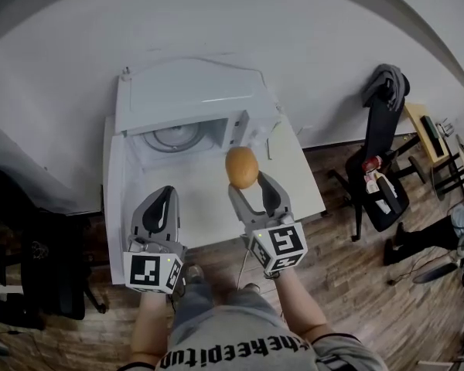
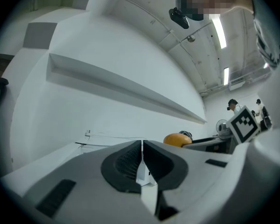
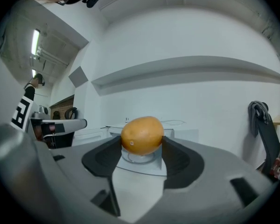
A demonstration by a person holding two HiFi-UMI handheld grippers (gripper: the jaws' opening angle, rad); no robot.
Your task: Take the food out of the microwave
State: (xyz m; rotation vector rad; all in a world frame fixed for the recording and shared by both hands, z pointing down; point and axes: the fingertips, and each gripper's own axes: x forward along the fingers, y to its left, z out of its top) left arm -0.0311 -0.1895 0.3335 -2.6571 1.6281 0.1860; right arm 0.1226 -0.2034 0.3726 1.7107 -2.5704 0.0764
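Because its pads press on either side of the potato (image 3: pixel 142 134), the right gripper (image 1: pixel 251 184) holds the food level and clear of the oven's mouth, out over the white table (image 1: pixel 298 178). The left gripper (image 2: pixel 142 147) hangs beside it with its jaws together on nothing, likely kept out of the way. Behind them the microwave (image 1: pixel 195 97) has its door (image 1: pixel 116 178) swung wide and its glass turntable (image 1: pixel 174 137) bare, so I'd judge only the setting-down remains.
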